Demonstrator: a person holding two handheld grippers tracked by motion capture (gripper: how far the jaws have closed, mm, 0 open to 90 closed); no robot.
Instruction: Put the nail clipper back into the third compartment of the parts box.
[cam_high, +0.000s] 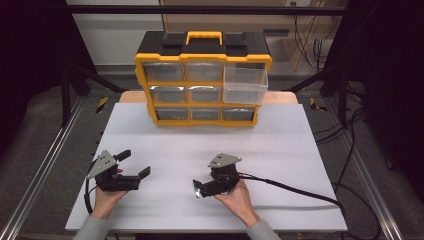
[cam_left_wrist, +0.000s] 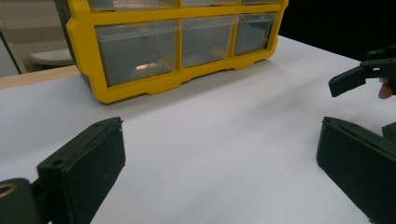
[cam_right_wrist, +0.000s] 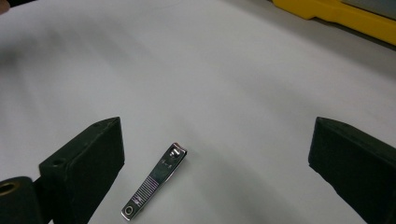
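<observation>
Nail clipper: small shiny metal nail clipper (cam_right_wrist: 155, 187) lies flat on the white worktop (cam_high: 280, 150), between the right tongs' jaws, nearer one, touching neither.
Right tongs (cam_right_wrist: 215, 168): spread wide, holding nothing.
Left tongs (cam_high: 134, 163): spread wide, holding nothing, well apart from the clipper.
Organiser: yellow-and-black drawer organiser (cam_high: 202, 80) at the worktop's far edge, one clear drawer (cam_high: 244, 85) pulled out.
</observation>
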